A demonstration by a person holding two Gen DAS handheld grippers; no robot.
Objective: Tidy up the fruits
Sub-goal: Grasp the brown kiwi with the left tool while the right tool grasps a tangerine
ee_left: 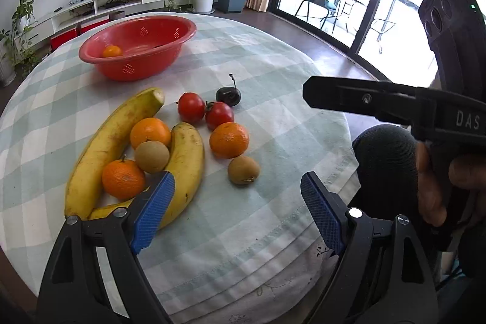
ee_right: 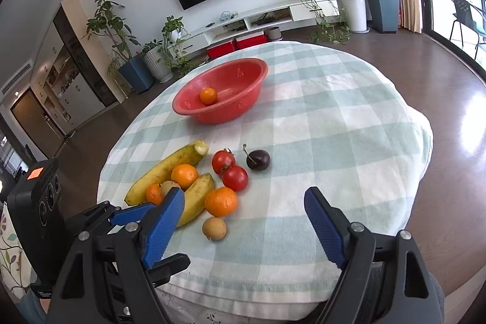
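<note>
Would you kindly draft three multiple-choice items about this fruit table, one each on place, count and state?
1. Where is the small orange mandarin that lies apart from the pile?
A. inside the red perforated plastic bowl
B. beside the dark plum
C. on the floor

2. How many red tomatoes are on the checked tablecloth?
A. one
B. two
C. four

3. How does the right hand-held gripper stand?
A. shut on a banana
B. shut on nothing
C. open, holding nothing

Key: 1 A, the mandarin rests within the bowl's wall. 2 B, two tomatoes touch near the plum. 3 C, its blue pads are spread with only cloth between.
</note>
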